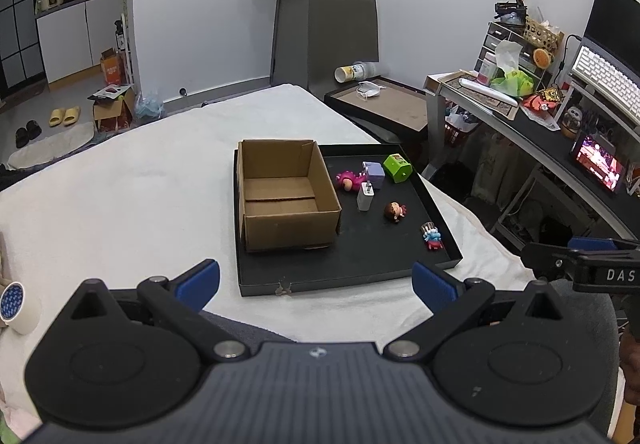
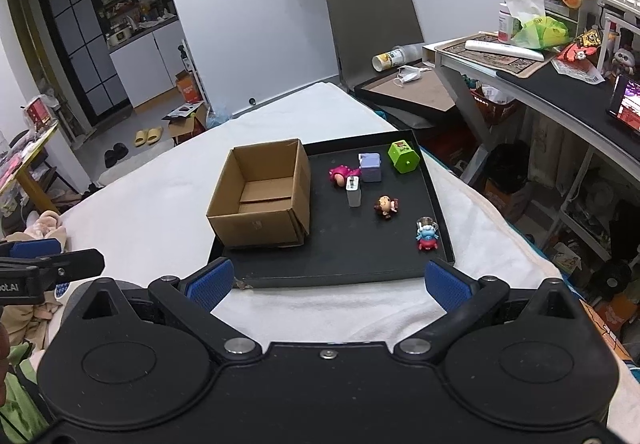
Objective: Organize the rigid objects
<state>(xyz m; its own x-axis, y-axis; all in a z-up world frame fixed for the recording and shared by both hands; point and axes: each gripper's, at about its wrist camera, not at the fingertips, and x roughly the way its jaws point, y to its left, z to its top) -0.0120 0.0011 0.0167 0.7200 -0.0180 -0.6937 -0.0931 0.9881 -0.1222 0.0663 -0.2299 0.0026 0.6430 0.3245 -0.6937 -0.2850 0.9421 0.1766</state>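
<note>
A black tray lies on a white-covered table. An empty cardboard box stands in its left half. To its right lie a pink toy, a purple cube, a green block, a white charger, a brown-haired figure and a blue-red figure. My left gripper and right gripper are open and empty, held near the tray's front edge.
A roll of tape lies at the left. A chair and another tray with a mask stand behind the table. A cluttered desk runs along the right. The right gripper shows in the left wrist view.
</note>
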